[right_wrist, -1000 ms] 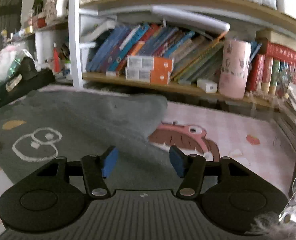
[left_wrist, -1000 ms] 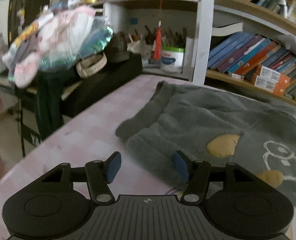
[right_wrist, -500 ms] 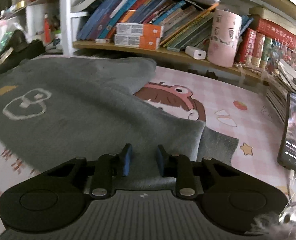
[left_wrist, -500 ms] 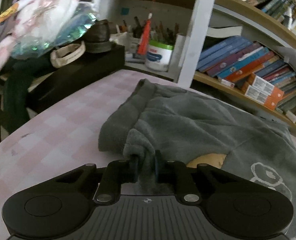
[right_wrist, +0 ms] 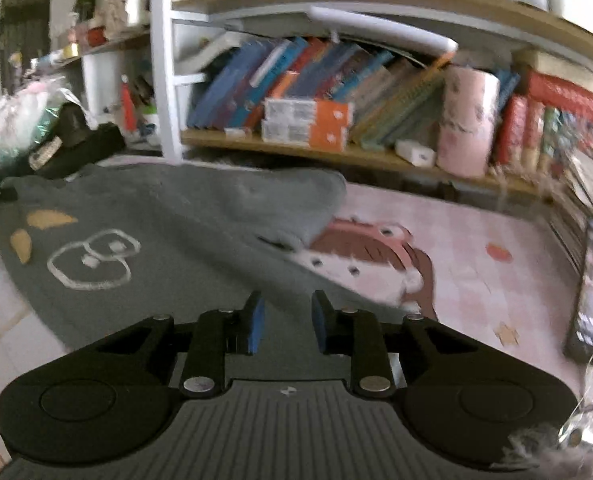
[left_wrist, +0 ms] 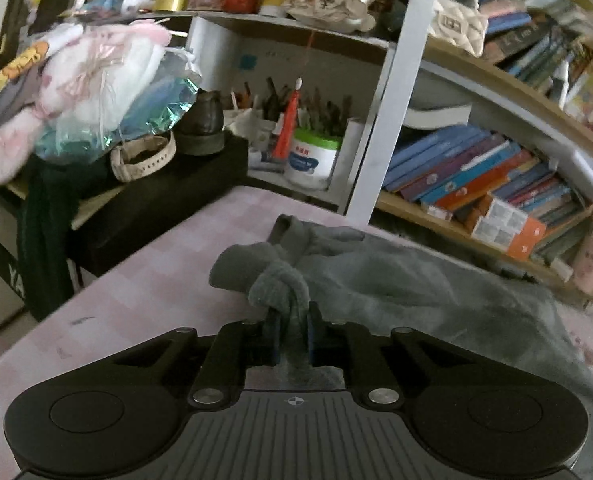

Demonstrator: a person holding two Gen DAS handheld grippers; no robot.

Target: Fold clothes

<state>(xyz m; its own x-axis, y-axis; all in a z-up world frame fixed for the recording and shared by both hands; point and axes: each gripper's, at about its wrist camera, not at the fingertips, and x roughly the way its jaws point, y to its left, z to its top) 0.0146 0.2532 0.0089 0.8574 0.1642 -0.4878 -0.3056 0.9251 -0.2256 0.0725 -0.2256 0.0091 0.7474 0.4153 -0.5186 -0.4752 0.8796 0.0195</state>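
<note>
The left hand-held gripper (left_wrist: pixel 290 332) pinches a bunched edge of the grey garment (left_wrist: pixel 396 280) at lower centre; the right hand-held gripper (right_wrist: pixel 286 326), jaws narrow, grips its hem on the pink worktop (right_wrist: pixel 476 280).

Home room, cluttered: shelf (right_wrist: pixel 336 152) packed with books (left_wrist: pixel 476 168), pink cartoon mat (right_wrist: pixel 456 264), pen tub (left_wrist: pixel 310 160), bagged plush toys (left_wrist: pixel 76 92).

Grey fleece garment (right_wrist: pixel 168 216) lying spread across frame centre-left, white outline and yellow patches showing, near edge bunching.
</note>
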